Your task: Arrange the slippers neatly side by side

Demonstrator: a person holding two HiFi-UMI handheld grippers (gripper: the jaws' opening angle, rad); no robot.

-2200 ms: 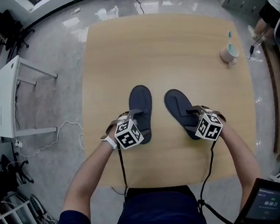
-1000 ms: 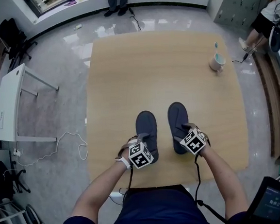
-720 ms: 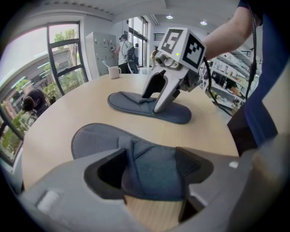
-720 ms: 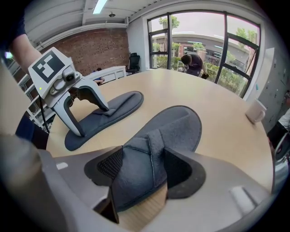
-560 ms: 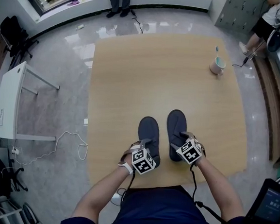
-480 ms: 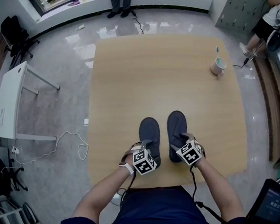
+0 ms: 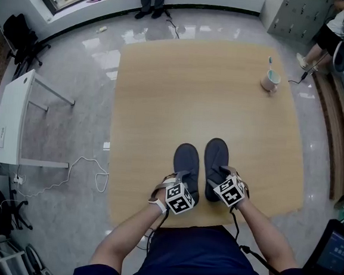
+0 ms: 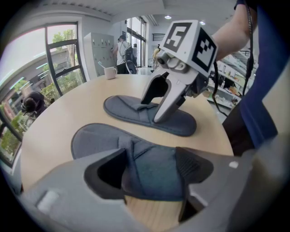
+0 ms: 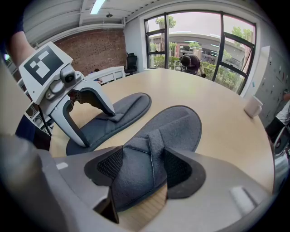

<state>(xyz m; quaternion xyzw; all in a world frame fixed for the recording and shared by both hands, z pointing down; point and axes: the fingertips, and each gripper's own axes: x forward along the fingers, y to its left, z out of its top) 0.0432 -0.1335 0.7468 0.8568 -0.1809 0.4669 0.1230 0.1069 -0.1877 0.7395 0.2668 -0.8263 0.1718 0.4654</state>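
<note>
While the pair lay splayed and further up the worktop [image 7: 182, 87] two seconds ago, the left slipper [image 7: 186, 164] and right slipper [image 7: 216, 160] now lie parallel, just beside each other with a narrow gap, at the lower centre of the head view near the worktop's near edge. To my eye the arranging is all but done, with only the letting go left. The head view gives that alignment but hides the jaws under the marker cubes. The gripper views show the grips: the left hand-held gripper [image 8: 149, 170] is clamped on the left slipper's strap, and the right hand-held gripper [image 9: 145, 170] is likewise closed on the right slipper's strap, both soles resting flat. A mug [image 7: 270, 81] stands well apart, upper right.
</note>
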